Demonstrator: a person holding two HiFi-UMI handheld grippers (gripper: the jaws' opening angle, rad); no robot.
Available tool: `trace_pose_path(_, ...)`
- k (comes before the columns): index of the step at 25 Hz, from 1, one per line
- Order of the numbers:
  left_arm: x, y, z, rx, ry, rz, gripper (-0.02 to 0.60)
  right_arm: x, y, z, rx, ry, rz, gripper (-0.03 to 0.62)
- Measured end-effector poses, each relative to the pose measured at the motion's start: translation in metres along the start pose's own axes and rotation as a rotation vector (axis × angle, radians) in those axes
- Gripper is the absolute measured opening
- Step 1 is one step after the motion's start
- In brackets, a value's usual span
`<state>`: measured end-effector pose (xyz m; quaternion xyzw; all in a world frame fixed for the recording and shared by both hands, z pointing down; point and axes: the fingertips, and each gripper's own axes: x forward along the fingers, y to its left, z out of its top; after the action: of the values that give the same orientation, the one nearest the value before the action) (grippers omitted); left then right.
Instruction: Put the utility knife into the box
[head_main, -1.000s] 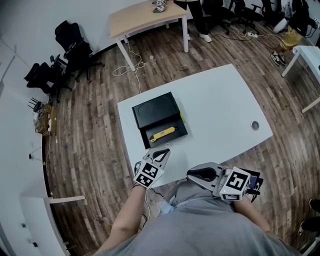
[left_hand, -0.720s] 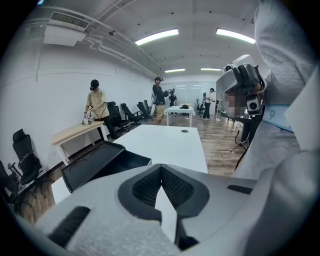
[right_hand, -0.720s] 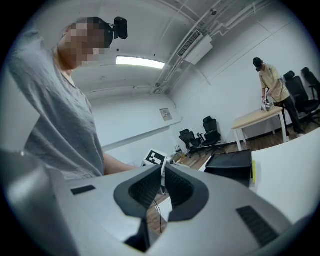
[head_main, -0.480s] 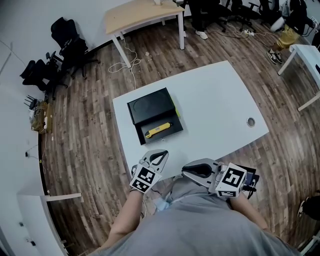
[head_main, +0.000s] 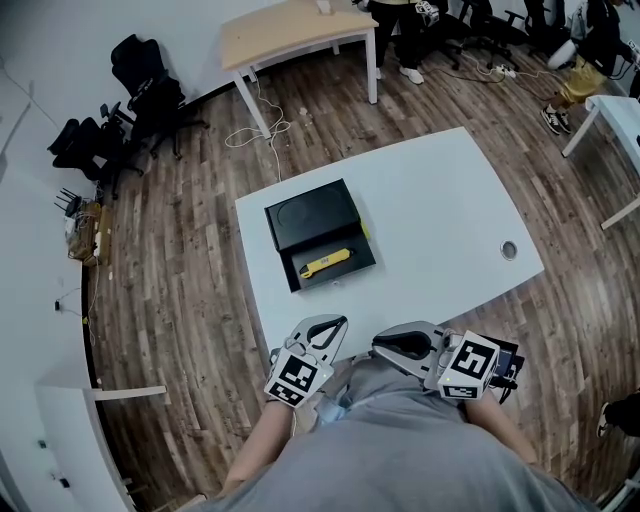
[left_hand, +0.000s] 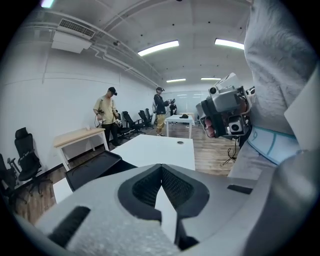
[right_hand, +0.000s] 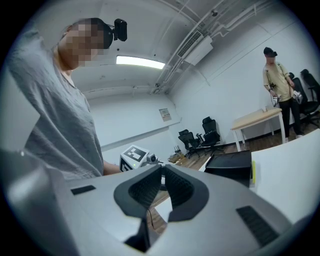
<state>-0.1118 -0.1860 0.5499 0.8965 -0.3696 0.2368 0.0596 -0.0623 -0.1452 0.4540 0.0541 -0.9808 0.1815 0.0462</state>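
The yellow utility knife (head_main: 327, 263) lies inside the open black box (head_main: 312, 217) on the white table (head_main: 440, 210). Both grippers are held close to my body at the table's near edge, well short of the box. My left gripper (head_main: 338, 322) is shut with nothing between its jaws; in the left gripper view its pads (left_hand: 161, 167) meet, and the box (left_hand: 95, 167) lies beyond them on the left. My right gripper (head_main: 380, 347) is also shut and empty, its jaws (right_hand: 162, 169) pointing left towards the other gripper's marker cube (right_hand: 134, 156). The box (right_hand: 230, 167) shows to its right.
A round cable hole (head_main: 510, 250) sits near the table's right end. A wooden desk (head_main: 295, 35) stands behind, black office chairs (head_main: 140, 100) at the far left, another white table (head_main: 620, 110) at the right. People stand at the back of the room.
My left gripper has drawn back a little towards my body. The right gripper, the box and the knife have stayed where they were.
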Motion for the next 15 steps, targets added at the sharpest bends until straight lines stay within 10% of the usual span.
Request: trace_pose_path(15, -0.028, -0.030, 0.035, -0.037, -0.060, -0.019, 0.017, 0.005, -0.001, 0.000, -0.010, 0.007, -0.006, 0.034)
